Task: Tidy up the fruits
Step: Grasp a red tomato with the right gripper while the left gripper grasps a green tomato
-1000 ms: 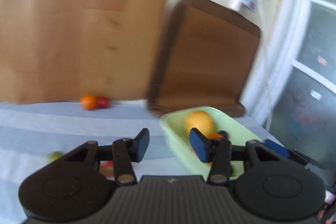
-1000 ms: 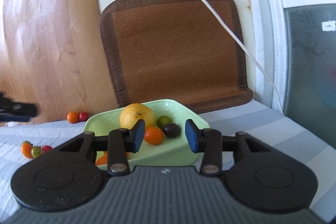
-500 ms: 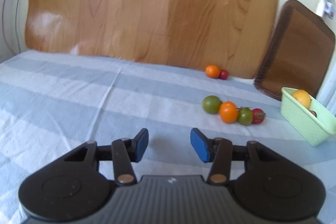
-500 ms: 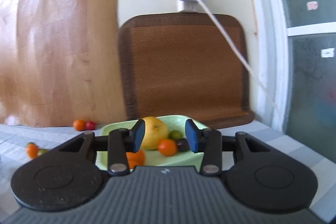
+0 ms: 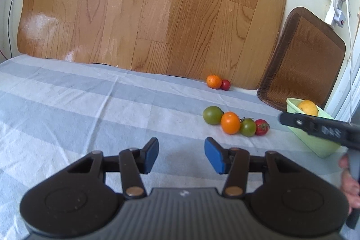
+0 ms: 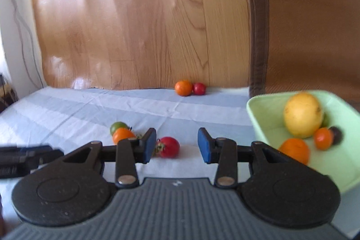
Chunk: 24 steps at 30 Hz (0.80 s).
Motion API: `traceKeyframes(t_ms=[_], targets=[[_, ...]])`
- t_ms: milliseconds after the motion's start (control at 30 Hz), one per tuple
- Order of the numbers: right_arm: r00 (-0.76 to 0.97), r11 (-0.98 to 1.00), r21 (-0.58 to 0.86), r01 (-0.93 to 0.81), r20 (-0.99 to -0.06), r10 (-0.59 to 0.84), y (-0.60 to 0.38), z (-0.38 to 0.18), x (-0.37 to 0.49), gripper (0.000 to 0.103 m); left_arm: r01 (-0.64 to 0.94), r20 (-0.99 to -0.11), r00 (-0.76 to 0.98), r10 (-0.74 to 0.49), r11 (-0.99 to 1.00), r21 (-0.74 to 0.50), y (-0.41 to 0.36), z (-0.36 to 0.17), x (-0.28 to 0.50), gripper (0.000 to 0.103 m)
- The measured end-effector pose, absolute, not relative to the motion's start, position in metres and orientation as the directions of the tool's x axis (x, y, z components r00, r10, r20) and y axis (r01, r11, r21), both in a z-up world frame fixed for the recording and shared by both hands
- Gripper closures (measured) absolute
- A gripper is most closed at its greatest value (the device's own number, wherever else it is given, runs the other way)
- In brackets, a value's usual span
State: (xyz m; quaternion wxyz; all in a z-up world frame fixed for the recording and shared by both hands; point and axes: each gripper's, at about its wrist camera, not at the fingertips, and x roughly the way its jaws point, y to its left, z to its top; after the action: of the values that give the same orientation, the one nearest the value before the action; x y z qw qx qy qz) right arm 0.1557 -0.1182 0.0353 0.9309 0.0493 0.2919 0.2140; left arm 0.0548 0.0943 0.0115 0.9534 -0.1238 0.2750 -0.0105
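Both grippers are partly spread with nothing pinched. The left gripper (image 5: 181,155) sits over bare striped cloth (image 5: 78,109); the right gripper (image 6: 176,145) hangs by a red tomato (image 6: 168,147), not touching.

My left gripper (image 5: 181,155) is matte black plastic with two short fingers, each tipped with a flat blue pad (image 5: 151,154). Behind the fingers, thin black link bars cross to two round black housings, each with a shallow circular recess on top. A brass-coloured screw head (image 5: 132,191) sits at the base of each inner bar, and a smaller one near each outer joint. Between the housings is a grey ribbed plate with a small white mark at its front edge. My right gripper (image 6: 176,145) has the same build: black bars, blue pads, silvery screw heads, grey ribbed plate. Its side carries pale lettering, too blurred to read.
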Motion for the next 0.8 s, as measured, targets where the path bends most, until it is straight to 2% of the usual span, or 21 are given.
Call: traceKeyframes(t_ms=[133, 167, 233, 300, 467, 633, 800], targets=[[0.674, 0.893, 0.3, -0.334, -0.587, 0.449, -0.111, 0.021, 0.174, 0.06, -0.038, -0.514, 0.853, -0.094, 0.97, -0.24, 0.094, 0.011, 0.054, 0.057], [0.658, 0.885, 0.33, -0.328, -0.593, 0.465, -0.113, 0.018, 0.176, 0.062, -0.036, -0.513, 0.853, -0.094, 0.971, -0.238, 0.093, 0.012, 0.054, 0.057], [0.633, 0.86, 0.384, -0.336, -0.584, 0.508, -0.12, 0.019, 0.171, 0.073, -0.033, -0.51, 0.855, -0.093, 0.972, -0.233, 0.092, 0.012, 0.053, 0.057], [0.619, 0.85, 0.389, -0.354, -0.584, 0.525, -0.125, 0.02, 0.16, 0.074, -0.025, -0.502, 0.859, -0.098, 0.972, -0.232, 0.091, 0.013, 0.052, 0.057], [0.617, 0.832, 0.289, -0.473, -0.566, 0.547, -0.129, 0.021, 0.12, 0.074, 0.05, -0.473, 0.87, -0.14, 0.979, -0.198, 0.075, 0.021, 0.055, 0.053], [0.626, 0.831, 0.147, -0.537, -0.591, 0.509, -0.109, 0.02, 0.108, 0.071, 0.185, -0.486, 0.856, -0.175, 0.982, -0.028, 0.031, 0.033, 0.081, 0.053], [0.627, 0.833, 0.177, -0.524, -0.582, 0.518, -0.119, 0.02, 0.112, 0.073, 0.249, -0.508, 0.844, -0.173, 0.965, 0.084, -0.002, 0.039, 0.118, 0.053]])
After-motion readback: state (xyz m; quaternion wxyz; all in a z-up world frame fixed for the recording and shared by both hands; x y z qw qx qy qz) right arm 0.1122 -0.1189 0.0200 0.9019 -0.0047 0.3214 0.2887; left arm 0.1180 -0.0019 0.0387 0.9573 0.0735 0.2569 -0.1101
